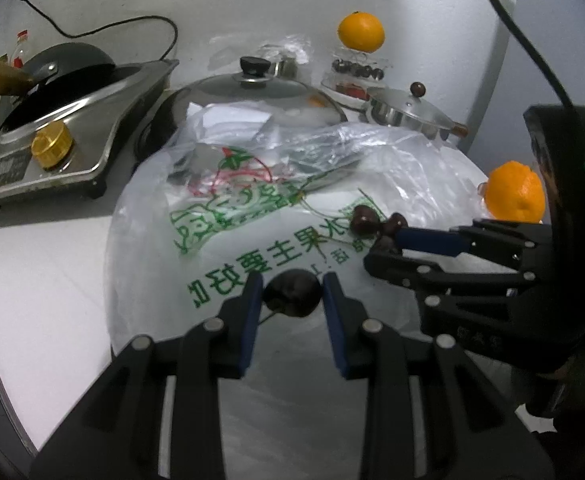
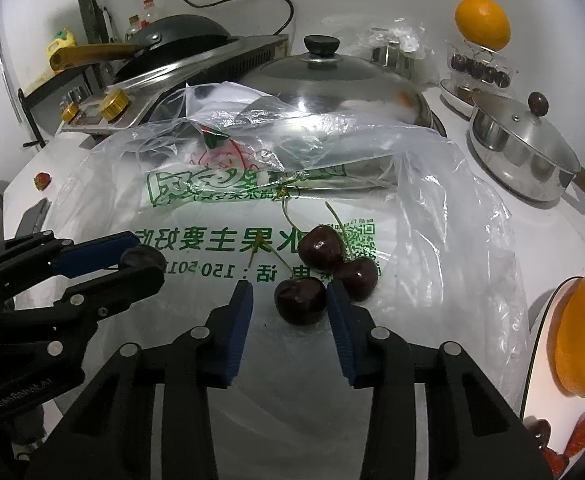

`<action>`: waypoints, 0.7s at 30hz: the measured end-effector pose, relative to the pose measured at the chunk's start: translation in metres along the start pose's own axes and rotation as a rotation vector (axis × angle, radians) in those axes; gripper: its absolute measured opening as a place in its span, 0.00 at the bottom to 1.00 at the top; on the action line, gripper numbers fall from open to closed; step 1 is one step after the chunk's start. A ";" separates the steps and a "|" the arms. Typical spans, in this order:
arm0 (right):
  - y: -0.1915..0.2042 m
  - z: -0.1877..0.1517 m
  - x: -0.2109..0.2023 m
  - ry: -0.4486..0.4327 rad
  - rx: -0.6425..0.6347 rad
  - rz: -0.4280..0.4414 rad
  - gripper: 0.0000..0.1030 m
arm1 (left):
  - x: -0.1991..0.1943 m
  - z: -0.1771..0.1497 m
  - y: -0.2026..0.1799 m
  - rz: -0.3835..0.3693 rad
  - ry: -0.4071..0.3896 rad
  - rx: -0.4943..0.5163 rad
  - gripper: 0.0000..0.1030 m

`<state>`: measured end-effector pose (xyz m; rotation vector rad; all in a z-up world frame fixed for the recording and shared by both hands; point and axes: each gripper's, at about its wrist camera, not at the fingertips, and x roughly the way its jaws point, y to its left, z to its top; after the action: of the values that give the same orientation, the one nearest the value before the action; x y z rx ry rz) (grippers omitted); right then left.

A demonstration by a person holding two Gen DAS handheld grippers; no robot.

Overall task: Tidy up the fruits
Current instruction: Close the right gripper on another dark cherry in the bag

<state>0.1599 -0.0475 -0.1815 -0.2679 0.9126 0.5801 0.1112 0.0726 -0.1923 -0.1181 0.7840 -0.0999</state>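
On plastic bag [image 2: 220,240]: left tool [image 1: 292,294] clamps cherry [image 1: 291,294]; right tool [image 2: 288,300] unclosed around another cherry [image 2: 301,300]; two cherries [image 2: 336,258] left, tiered stand [image 2: 478,66] part-filled.

We see three dark red, almost black cherries [image 2: 320,276] on a clear plastic bag [image 2: 432,240] with green printed characters and a red and green fruit drawing. The oranges [image 1: 361,32] are bright orange, and the gripper pads [image 2: 240,332] are blue on black arms. The pot lid [image 2: 344,80] is shiny silver with a black knob, and the stove knob [image 1: 51,151] is gold.
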 end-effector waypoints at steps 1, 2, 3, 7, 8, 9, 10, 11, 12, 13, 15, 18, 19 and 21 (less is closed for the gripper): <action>0.000 0.000 0.001 0.002 0.002 -0.007 0.39 | 0.000 0.000 0.001 -0.002 0.001 -0.001 0.31; -0.001 0.000 0.002 0.006 0.006 -0.009 0.39 | 0.000 -0.001 0.001 -0.002 0.001 -0.002 0.31; -0.001 0.000 0.004 0.012 0.008 -0.012 0.39 | 0.000 -0.001 0.002 -0.003 0.000 -0.003 0.31; 0.003 0.000 0.007 0.014 -0.006 -0.032 0.39 | -0.002 -0.001 0.005 -0.003 -0.003 -0.008 0.31; 0.004 0.000 0.007 0.013 -0.009 -0.036 0.39 | -0.002 -0.001 0.005 -0.003 -0.003 -0.009 0.31; 0.004 0.001 0.008 0.012 -0.012 -0.041 0.38 | -0.002 -0.001 0.006 -0.003 -0.004 -0.010 0.31; 0.005 0.001 0.008 0.010 -0.019 -0.052 0.35 | -0.003 -0.001 0.006 -0.003 -0.005 -0.010 0.31; 0.005 0.001 0.008 0.007 -0.026 -0.062 0.31 | -0.003 0.000 0.006 -0.003 -0.006 -0.010 0.31; 0.005 0.001 0.008 0.007 -0.030 -0.065 0.31 | -0.003 0.000 0.006 -0.003 -0.007 -0.010 0.31; 0.006 0.001 0.007 0.007 -0.034 -0.065 0.31 | -0.004 -0.001 0.005 -0.002 -0.008 -0.009 0.31; 0.008 -0.001 0.006 0.003 -0.047 -0.067 0.31 | -0.006 -0.001 0.005 -0.001 -0.010 -0.008 0.31; 0.010 -0.002 0.003 -0.003 -0.051 -0.058 0.31 | -0.008 -0.001 0.003 0.001 -0.012 -0.007 0.31; 0.011 -0.002 0.001 -0.008 -0.051 -0.055 0.31 | -0.009 -0.001 0.002 0.004 -0.014 -0.006 0.31; 0.010 -0.001 -0.003 -0.017 -0.049 -0.052 0.31 | -0.011 -0.001 0.001 0.007 -0.017 -0.006 0.31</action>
<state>0.1516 -0.0409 -0.1795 -0.3297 0.8730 0.5567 0.1030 0.0754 -0.1856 -0.1222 0.7678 -0.0901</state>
